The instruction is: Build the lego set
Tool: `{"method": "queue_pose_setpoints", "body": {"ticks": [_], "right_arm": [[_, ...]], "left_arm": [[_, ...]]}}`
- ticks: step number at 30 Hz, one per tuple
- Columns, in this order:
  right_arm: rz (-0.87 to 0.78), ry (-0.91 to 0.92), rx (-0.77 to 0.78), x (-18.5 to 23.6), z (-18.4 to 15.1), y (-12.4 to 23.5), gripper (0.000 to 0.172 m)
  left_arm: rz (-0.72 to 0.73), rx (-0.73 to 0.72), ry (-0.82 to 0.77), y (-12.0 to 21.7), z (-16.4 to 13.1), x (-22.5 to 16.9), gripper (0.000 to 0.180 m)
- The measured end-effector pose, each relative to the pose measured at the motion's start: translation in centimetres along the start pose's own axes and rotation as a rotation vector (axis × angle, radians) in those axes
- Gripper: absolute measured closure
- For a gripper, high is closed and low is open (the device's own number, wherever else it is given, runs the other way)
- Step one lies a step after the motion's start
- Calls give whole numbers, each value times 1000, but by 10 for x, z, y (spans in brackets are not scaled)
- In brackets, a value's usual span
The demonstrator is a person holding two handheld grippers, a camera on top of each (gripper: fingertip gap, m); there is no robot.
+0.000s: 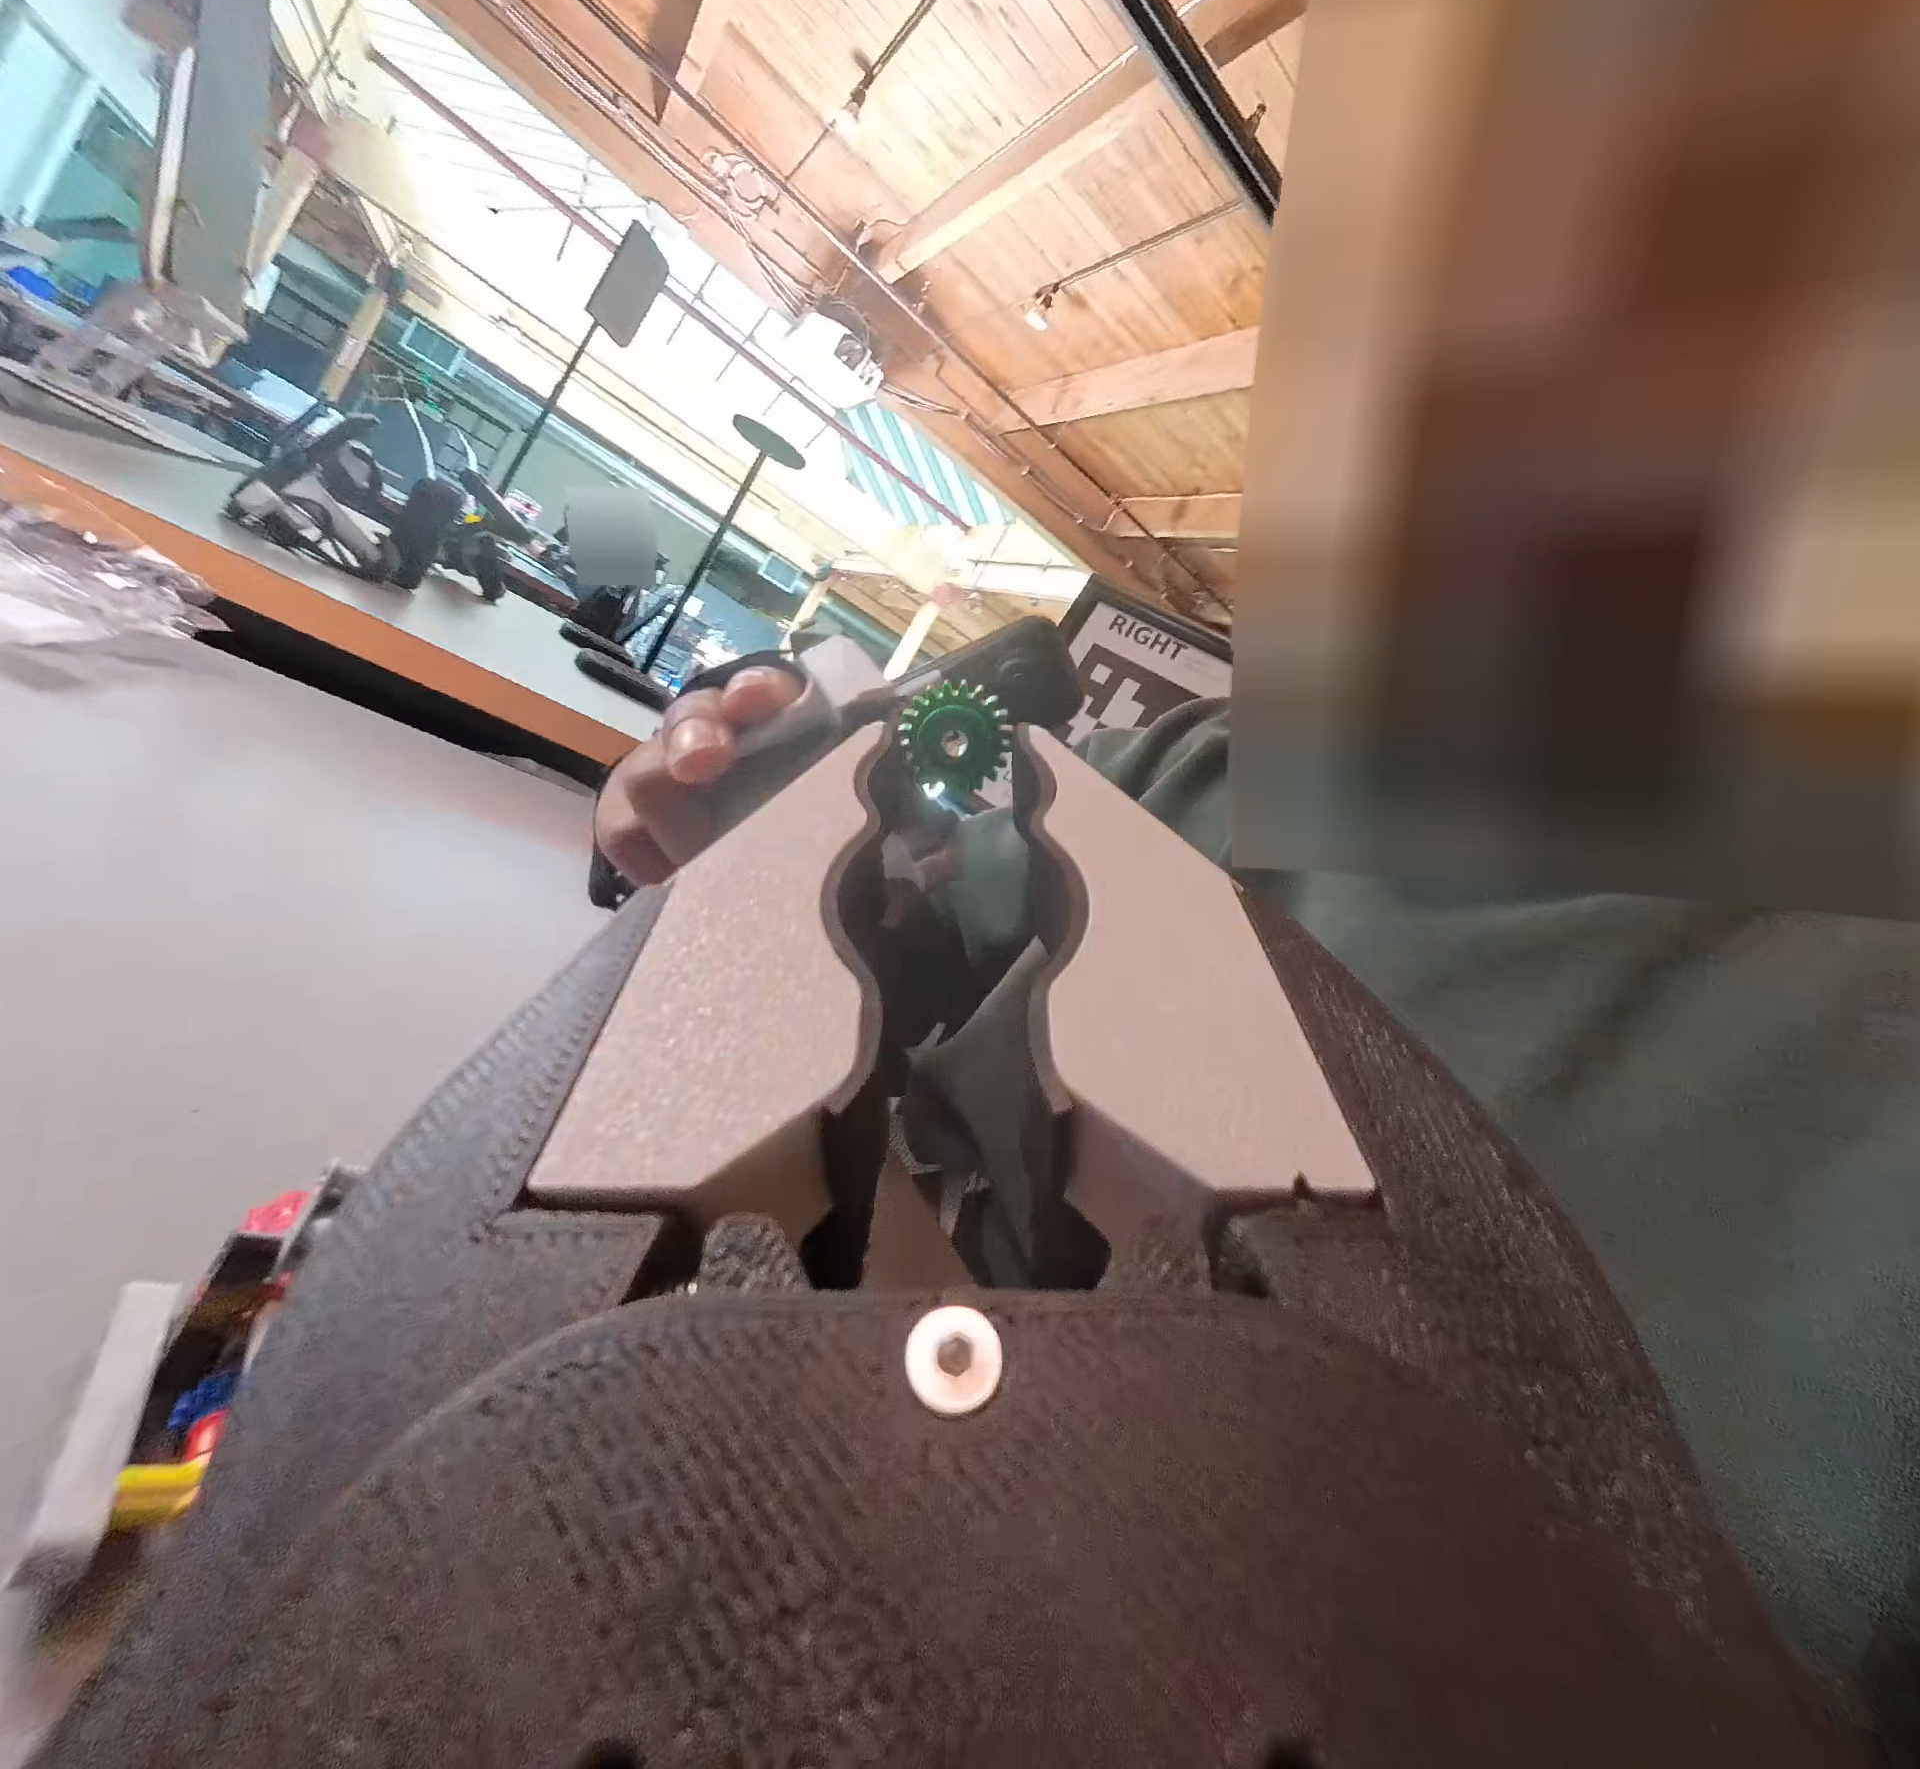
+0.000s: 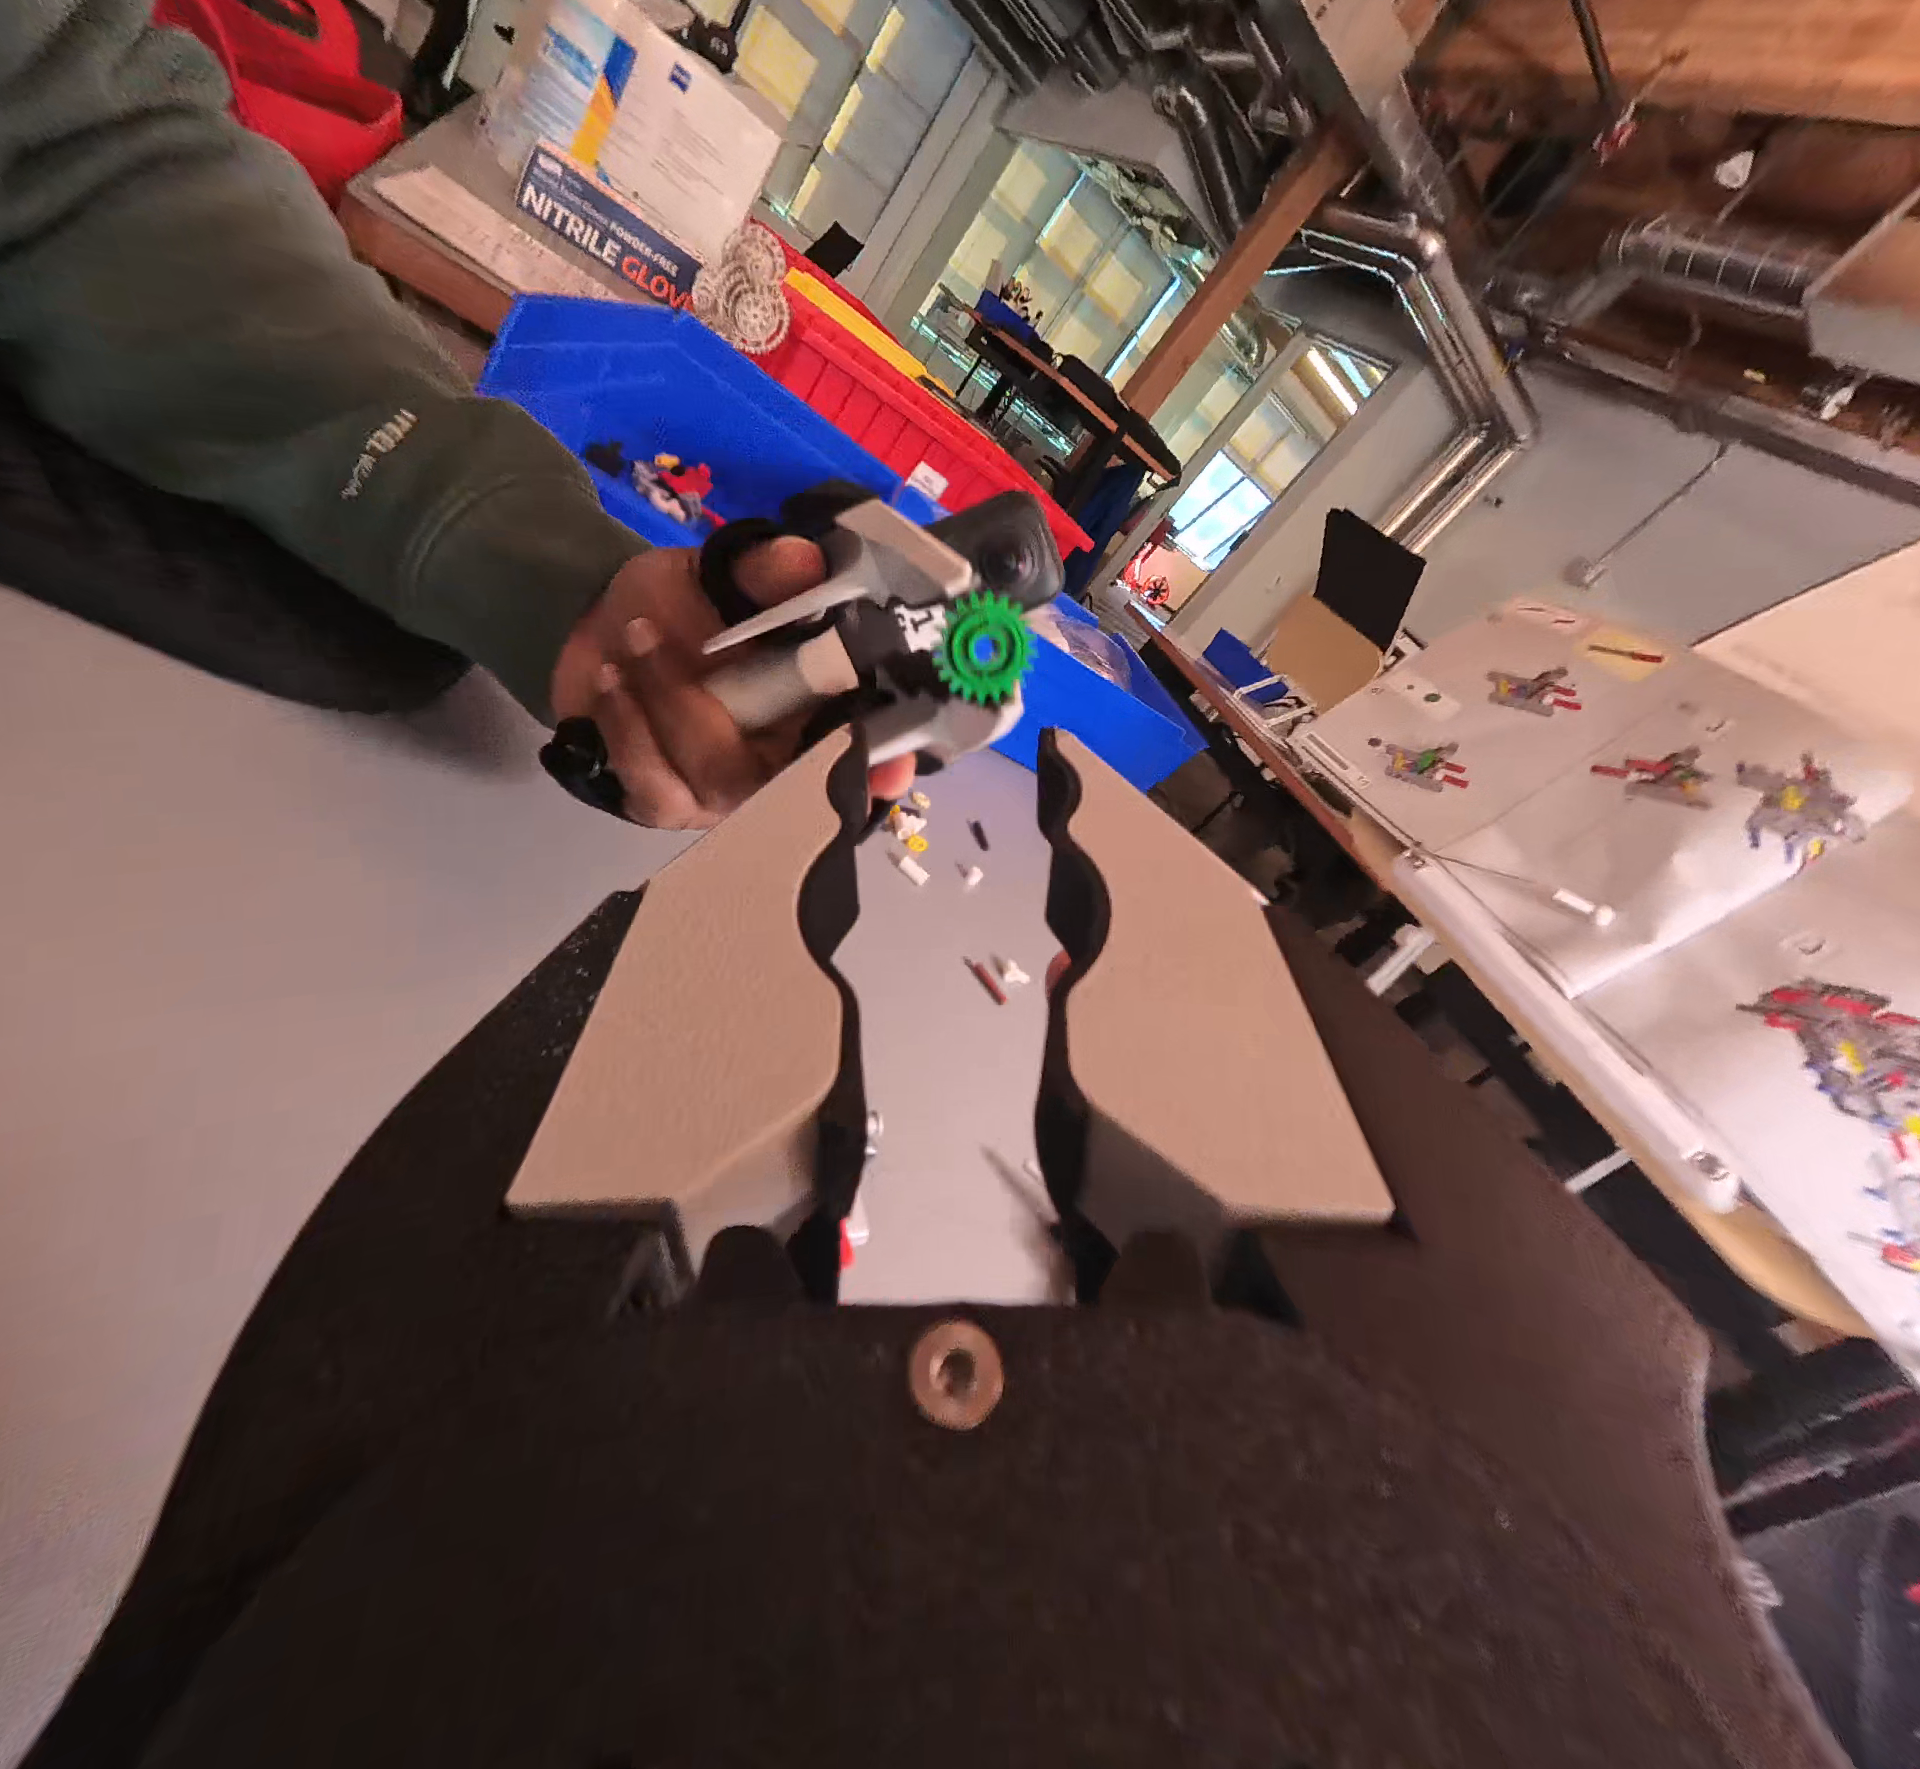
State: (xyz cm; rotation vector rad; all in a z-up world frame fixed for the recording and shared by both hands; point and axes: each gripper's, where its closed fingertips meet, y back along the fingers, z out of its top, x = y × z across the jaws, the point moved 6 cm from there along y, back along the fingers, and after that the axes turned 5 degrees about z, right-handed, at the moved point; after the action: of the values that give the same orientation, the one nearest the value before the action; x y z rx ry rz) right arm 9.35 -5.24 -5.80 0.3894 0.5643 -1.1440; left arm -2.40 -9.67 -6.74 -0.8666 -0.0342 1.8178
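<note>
While your left gripper (image 1: 951,763) points up at your own green sleeve (image 1: 1558,1148), its fingers pinch a green gear (image 1: 948,740) right at the tips, teeth pressed on both sides. Just behind the gear sits your right hand (image 1: 675,774) on the other tool, and beyond that a long table edge (image 1: 416,639) and lamp stands (image 1: 727,535) under a timber ceiling (image 1: 935,109).

From your right gripper (image 2: 951,763), the jaws stand spread with only grey table (image 2: 260,940) showing between them. Small loose pieces (image 2: 914,846) lie scattered there. Past the tips, your left hand (image 2: 644,691) and its tool block the way, gear (image 2: 985,647) face-on. Farther off are a blue bin (image 2: 644,389), a red bin (image 2: 883,379), a glove box (image 2: 603,223), and built models (image 2: 1662,774) on white sheets to the right.
</note>
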Motion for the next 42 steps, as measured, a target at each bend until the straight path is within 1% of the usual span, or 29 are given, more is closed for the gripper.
{"method": "queue_pose_setpoints", "body": {"ticks": [3, 6, 9, 22, 31, 34, 35, 37, 38, 40, 42], "right_arm": [[8, 49, 43, 4, -6, -1, 141], [15, 56, 57, 8, -10, -2, 144], [16, 51, 63, 9, -12, -2, 151], [111, 13, 68, 17, -28, -3, 151], [156, 5, 122, 22, -43, -7, 152], [174, -36, 151, 24, -50, -10, 151], [184, -61, 168, 23, -54, -10, 148], [235, -149, 240, 17, -67, -7, 125], [274, -203, 282, 14, -76, -5, 120], [285, -255, 344, 5, -95, 0, 123], [308, -304, 382, 0, -110, 1, 128]], "left_arm": [[15, 44, 42, -10, -13, 11, 161], [41, 86, 50, -11, -22, 16, 161], [56, 102, 58, -10, -26, 19, 161], [116, 205, 69, -2, -37, 26, 161], [225, 300, 26, 5, -41, 33, 161], [288, 363, -39, 9, -43, 36, 161], [306, 380, -72, 11, -41, 36, 161], [371, 410, -154, 19, -35, 38, 161], [425, 439, -206, 26, -33, 42, 161], [518, 503, -296, 39, -32, 48, 161], [578, 568, -364, 48, -36, 54, 161]]}}
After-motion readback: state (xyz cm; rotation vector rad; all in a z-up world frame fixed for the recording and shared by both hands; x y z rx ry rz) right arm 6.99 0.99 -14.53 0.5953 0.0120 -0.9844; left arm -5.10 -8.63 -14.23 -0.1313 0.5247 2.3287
